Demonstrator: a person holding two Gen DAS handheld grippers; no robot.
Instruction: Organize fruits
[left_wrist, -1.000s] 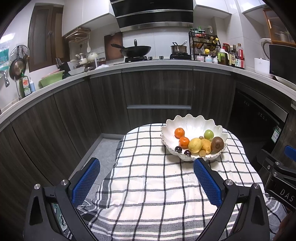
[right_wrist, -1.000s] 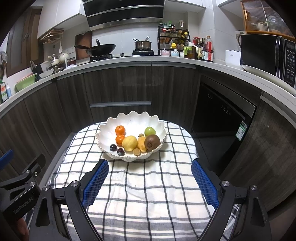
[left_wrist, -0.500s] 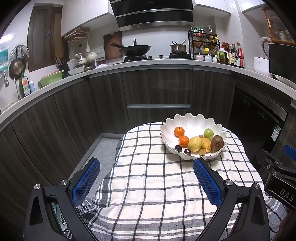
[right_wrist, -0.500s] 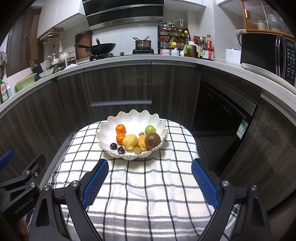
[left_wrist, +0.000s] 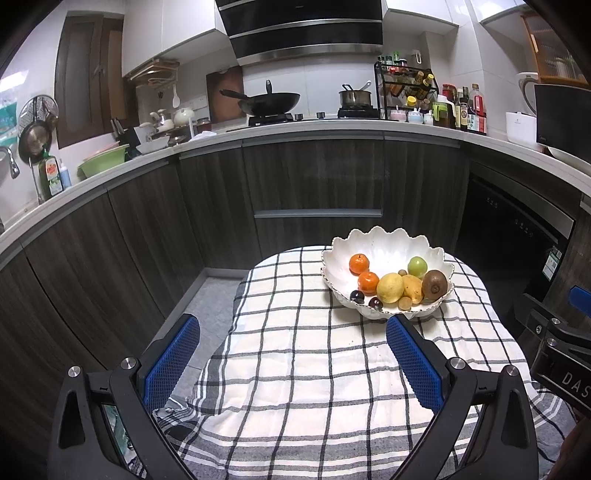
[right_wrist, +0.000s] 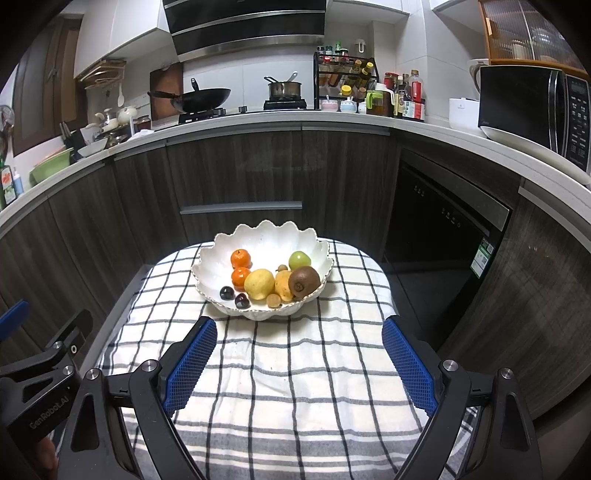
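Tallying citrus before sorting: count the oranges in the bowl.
2. Both sit on the left side of the bowl: one orange toward the back, the other orange just in front of it, touching the lemon. More could hide behind the bigger fruit.

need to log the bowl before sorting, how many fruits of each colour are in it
In the white bowl:
orange: 2
yellow: 2
green: 1
brown kiwi: 1
dark purple: 2
small tan: 2
Total: 10
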